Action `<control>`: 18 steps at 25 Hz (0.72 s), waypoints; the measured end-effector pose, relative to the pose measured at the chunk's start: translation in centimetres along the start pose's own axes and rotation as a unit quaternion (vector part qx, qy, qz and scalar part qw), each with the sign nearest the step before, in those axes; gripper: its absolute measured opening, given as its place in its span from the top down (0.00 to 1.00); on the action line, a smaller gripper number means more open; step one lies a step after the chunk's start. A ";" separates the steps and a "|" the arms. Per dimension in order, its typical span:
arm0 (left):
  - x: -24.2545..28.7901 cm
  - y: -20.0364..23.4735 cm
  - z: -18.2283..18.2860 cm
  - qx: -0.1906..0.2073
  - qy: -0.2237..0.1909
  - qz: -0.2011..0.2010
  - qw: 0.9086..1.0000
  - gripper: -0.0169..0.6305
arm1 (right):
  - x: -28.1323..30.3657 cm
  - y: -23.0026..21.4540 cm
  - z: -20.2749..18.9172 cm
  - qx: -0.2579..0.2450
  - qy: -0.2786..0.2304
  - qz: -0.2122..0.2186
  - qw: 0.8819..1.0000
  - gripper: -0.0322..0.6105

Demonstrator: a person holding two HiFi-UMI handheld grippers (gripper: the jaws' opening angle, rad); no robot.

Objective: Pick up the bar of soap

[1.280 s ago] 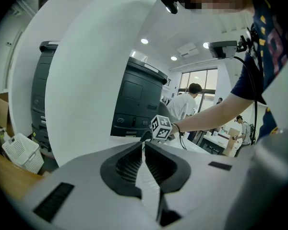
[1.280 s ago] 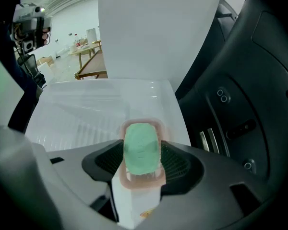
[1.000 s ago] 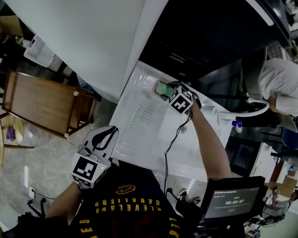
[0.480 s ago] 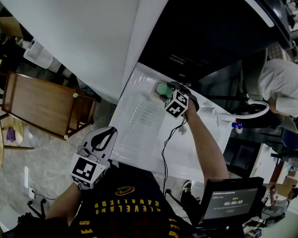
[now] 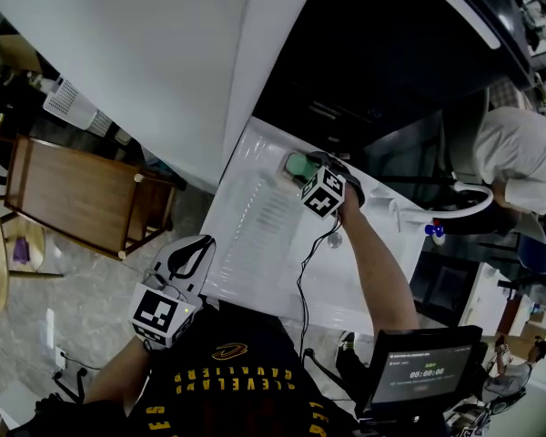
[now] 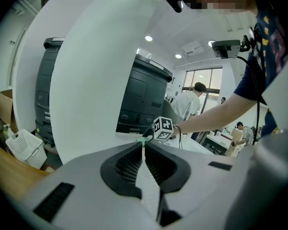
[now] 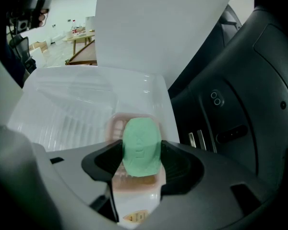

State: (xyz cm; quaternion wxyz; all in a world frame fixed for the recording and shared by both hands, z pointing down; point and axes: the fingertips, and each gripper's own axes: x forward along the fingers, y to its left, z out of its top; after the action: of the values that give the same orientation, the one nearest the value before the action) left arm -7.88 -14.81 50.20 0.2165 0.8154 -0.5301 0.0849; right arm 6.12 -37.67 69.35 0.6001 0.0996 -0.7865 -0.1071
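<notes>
My left claw (image 6: 144, 147) hangs nearest me, off the near left corner of the worktop (image 5: 255, 235). Its jaws are pressed together on nothing, so it has no part in this. My right arm (image 5: 373, 253) is stretched almost straight across the worktop from the near edge toward the far edge, with the wrist low and the marker cube on top.

At the end of that reach, the right claw (image 7: 140, 163) has the bar of soap (image 7: 141, 140) squarely between its jaws. The green bar's long axis runs straight away from the claw, in line with the jaws. The dark pads sit against its two long sides, and I judge that a pinch rather than a loose straddle. The bar's near end lies deep in the throat and its far end pokes out past the pads.

Beneath it is the pink soap dish (image 7: 116, 128), by the worktop's far edge close to the far left corner. I cannot tell whether the bar has left the dish. With the axis lined up, the coming move should be a plain straight lift. Just beyond the edge stands a dark machine (image 7: 240, 104).
</notes>
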 end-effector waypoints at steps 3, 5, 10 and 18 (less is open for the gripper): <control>0.1 0.2 -0.1 -0.003 0.003 -0.001 1.000 0.94 | -0.2 -0.3 -0.1 0.014 -0.004 -0.011 1.000 0.55; 0.2 0.2 -0.1 -0.008 0.004 0.001 1.000 0.94 | -0.5 -0.6 -0.3 0.029 -0.007 -0.014 0.999 0.55; 0.5 -0.4 0.2 -0.003 0.002 -0.009 1.000 0.94 | -1.3 -1.2 -0.6 0.060 -0.024 -0.019 0.998 0.55; 0.3 -0.9 0.2 -0.004 0.005 -0.014 1.000 0.94 | -3.0 -1.7 -0.3 0.112 -0.066 -0.038 0.991 0.55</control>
State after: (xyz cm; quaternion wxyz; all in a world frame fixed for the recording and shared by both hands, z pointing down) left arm -6.95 -14.83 49.89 0.2238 0.8214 -0.5180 0.0833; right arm 7.22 -38.43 66.13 0.5270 0.1889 -0.8272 -0.0479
